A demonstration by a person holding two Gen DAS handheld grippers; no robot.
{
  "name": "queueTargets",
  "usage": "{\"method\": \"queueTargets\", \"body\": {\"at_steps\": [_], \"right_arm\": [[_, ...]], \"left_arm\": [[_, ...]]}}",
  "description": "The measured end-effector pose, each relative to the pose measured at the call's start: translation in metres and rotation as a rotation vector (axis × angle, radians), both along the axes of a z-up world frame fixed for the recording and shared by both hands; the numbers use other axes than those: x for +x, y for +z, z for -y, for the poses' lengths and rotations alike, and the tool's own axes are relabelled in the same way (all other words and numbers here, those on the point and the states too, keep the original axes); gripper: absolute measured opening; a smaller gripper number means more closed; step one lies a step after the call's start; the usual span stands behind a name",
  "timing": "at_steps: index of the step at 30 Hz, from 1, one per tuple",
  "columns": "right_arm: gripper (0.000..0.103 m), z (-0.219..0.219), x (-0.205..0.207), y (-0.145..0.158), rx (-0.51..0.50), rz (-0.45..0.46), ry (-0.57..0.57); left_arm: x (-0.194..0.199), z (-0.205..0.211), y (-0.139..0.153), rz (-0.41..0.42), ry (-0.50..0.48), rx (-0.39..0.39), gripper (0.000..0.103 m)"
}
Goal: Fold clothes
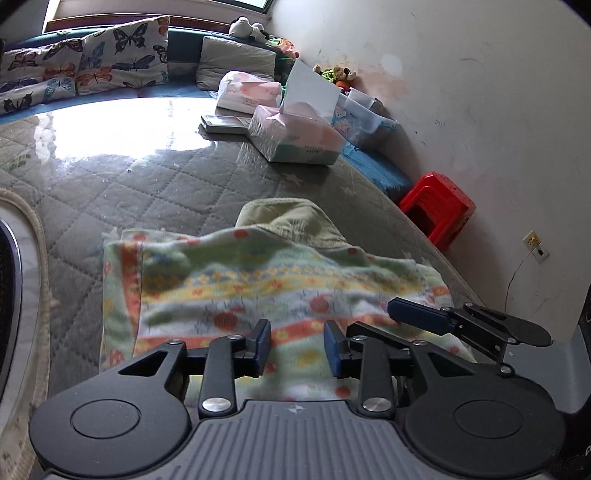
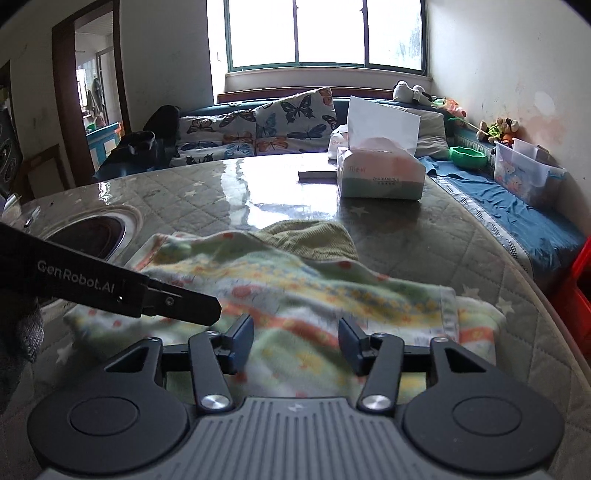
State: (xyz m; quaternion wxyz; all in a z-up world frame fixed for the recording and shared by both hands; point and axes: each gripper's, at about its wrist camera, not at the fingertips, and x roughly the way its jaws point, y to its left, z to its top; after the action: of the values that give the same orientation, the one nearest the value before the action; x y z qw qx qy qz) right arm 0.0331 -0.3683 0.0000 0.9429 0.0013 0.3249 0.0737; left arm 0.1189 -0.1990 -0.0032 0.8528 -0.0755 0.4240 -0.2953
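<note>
— Where's the patterned garment?
— Folded at the near edge of the quilted table.
— The grippers?
— Left gripper and right gripper hover above it, jaws parted, holding nothing.

Window glare, blurred cloth

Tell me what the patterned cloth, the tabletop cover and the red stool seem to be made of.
Patterned cloth: soft fleecy or terry fabric, by its fuzzy nap.
Tabletop cover: quilted fabric under glossy clear plastic or glass, judging by stitching and window glare.
Red stool: moulded plastic, shiny.
</note>
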Motion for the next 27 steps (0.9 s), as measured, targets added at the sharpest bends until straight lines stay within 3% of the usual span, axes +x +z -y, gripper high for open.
{"method": "queueTargets", "body": {"at_steps": [16, 20, 22, 24, 27], "right_arm": [[0.069, -0.003, -0.044, -0.008, -0.004, 0.023, -0.052], [0.072, -0.001, -0.043, -0.003, -0.018, 0.026, -0.048], [0.086, -0.002, -0.04, -0.001, -0.018, 0.038, -0.046], [0.088, -0.004, -0.037, -0.001, -0.014, 0.047, -0.044], [0.092, -0.007, -0.032, -0.008, -0.001, 0.036, -0.046]], "left_arm": [[-0.043, -0.014, -0.002, 0.089, -0.003, 0.037, 0.045], [-0.045, -0.014, 0.003, 0.09, 0.012, 0.034, 0.055], [-0.045, -0.016, 0.005, 0.096, 0.028, 0.039, 0.062], [-0.044, -0.017, 0.006, 0.104, 0.051, 0.054, 0.076], [-0.042, -0.021, 0.001, 0.1, 0.077, 0.068, 0.081]]}}
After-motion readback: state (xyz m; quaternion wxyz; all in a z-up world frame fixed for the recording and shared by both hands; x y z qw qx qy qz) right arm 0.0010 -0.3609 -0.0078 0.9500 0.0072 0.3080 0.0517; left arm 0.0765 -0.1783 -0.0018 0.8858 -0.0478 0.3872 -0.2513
